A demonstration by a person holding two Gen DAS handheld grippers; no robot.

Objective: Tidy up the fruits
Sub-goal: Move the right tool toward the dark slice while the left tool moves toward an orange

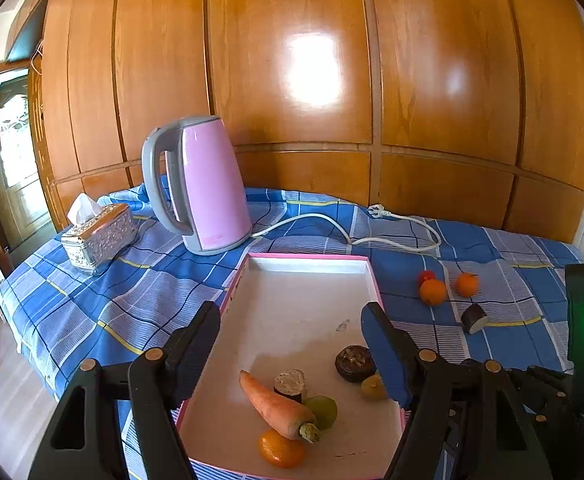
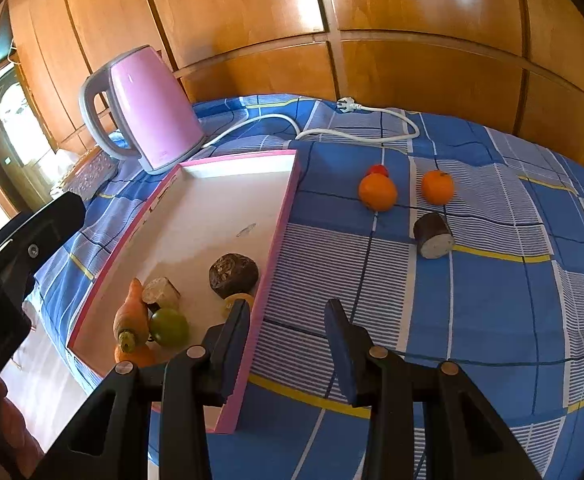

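Observation:
A pink-rimmed white tray lies on the blue checked cloth. In it are a carrot, an orange, a green fruit, a yellow fruit, a dark round fruit and a cut piece. On the cloth to the right lie two oranges, a small red fruit and a dark cut piece. My left gripper is open and empty above the tray. My right gripper is open and empty over the tray's right rim.
A pink kettle stands behind the tray, its white cord and plug trailing right. A silver tissue box sits at the left. A wooden panelled wall rises behind. The cloth's edge drops off at the left.

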